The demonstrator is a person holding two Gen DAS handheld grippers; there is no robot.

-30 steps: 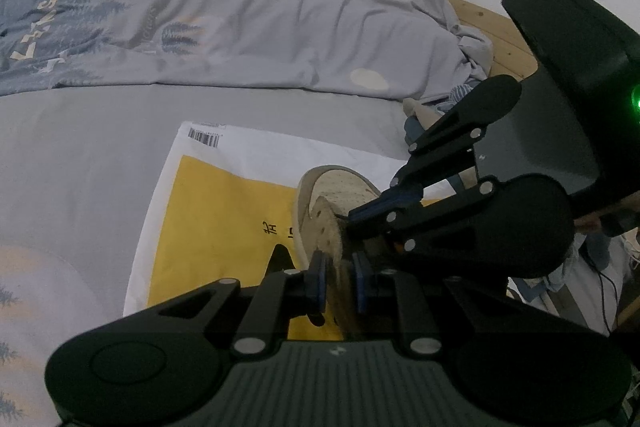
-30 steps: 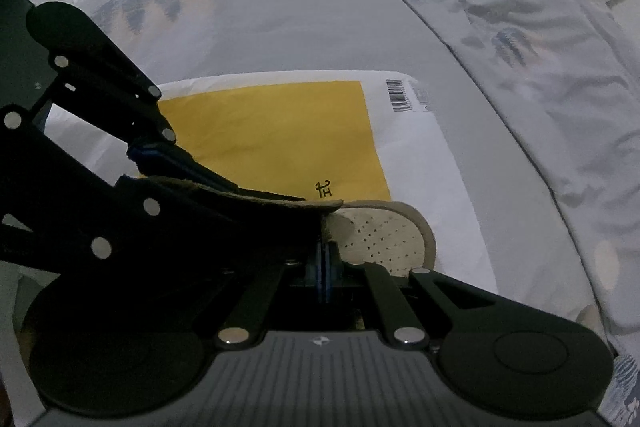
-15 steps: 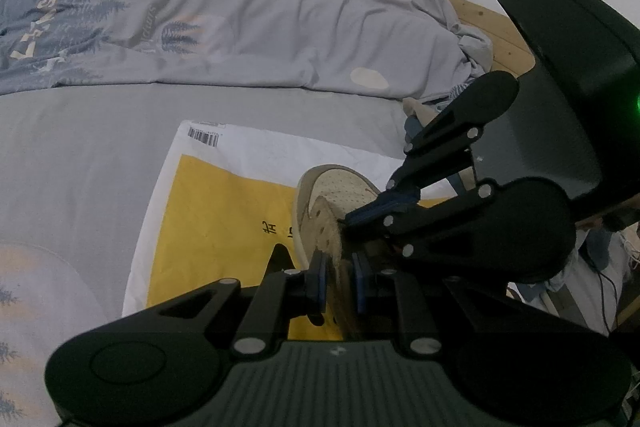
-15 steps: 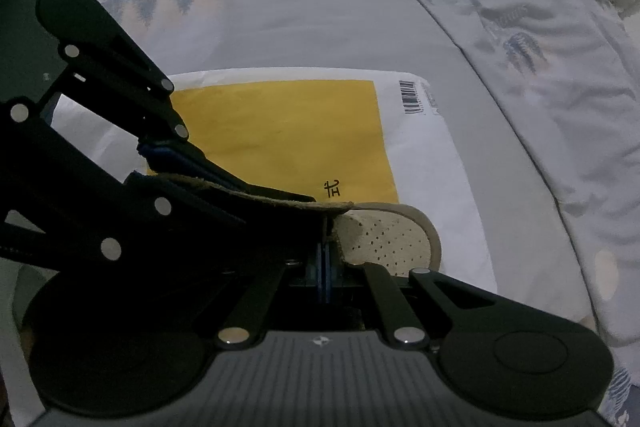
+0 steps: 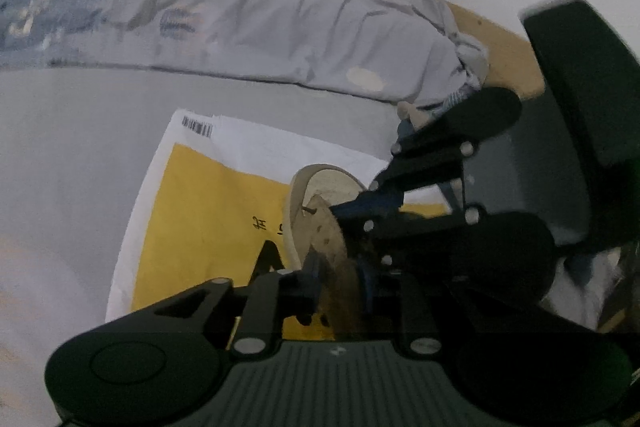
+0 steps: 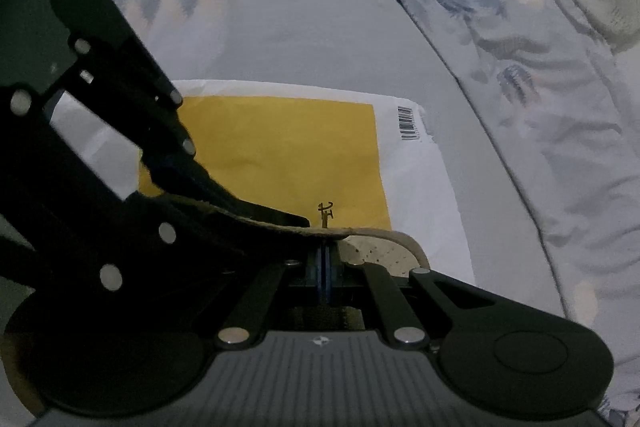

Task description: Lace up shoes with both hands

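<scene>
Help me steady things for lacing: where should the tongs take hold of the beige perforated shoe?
Grip the beige perforated shoe by its thin eyelet flap, coming from the heel side toward the toe. The flap stands on edge as a flat sheet, so pads can close on both faces; the rounded toe offers no such edge.

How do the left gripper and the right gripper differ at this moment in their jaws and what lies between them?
The left gripper has its jaws apart and opening, with the shoe's tan side flap between them; the right gripper has its jaws pressed flat together, with nothing visible between them. Both are black with blue pads and meet over the shoe on the yellow envelope.
</scene>
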